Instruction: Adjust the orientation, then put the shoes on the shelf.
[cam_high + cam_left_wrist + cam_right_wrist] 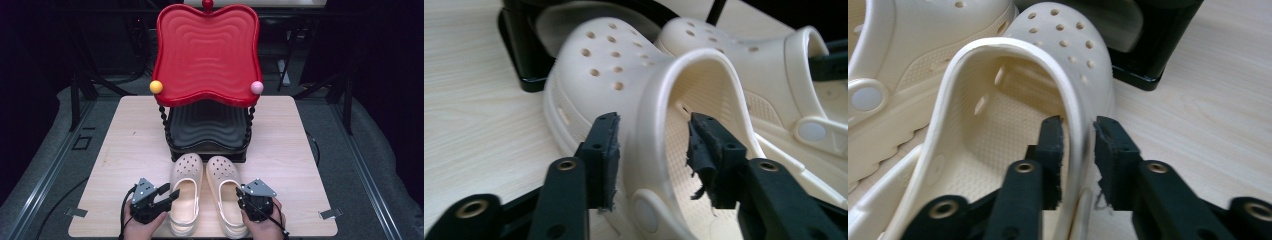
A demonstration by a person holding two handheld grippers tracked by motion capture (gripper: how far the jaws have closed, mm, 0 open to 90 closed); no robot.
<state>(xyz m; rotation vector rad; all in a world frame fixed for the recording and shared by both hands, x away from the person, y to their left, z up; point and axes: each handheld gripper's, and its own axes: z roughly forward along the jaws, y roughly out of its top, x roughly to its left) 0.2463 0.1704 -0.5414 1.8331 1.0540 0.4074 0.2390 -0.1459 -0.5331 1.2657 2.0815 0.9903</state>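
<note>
Two cream clogs lie side by side, toes toward the shelf: the left clog (pixel 186 172) and the right clog (pixel 222 172). My left gripper (pixel 169 192) is open and straddles the left clog's (pixel 624 65) outer side wall. In the left gripper view (pixel 653 140) one pad sits just outside the wall, the other inside the opening, well off it. My right gripper (pixel 241 195) straddles the right clog's (pixel 998 125) outer wall. In the right gripper view (pixel 1079 145) both pads stand very close to the rim without visibly squeezing it.
A two-tier stand is just beyond the toes, with a red upper tray (pixel 207 50) over a black lower tray (pixel 207 125) whose front edge nearly touches the clogs. The wooden table (pixel 130 140) is bare to either side. Hands rest at its near edge.
</note>
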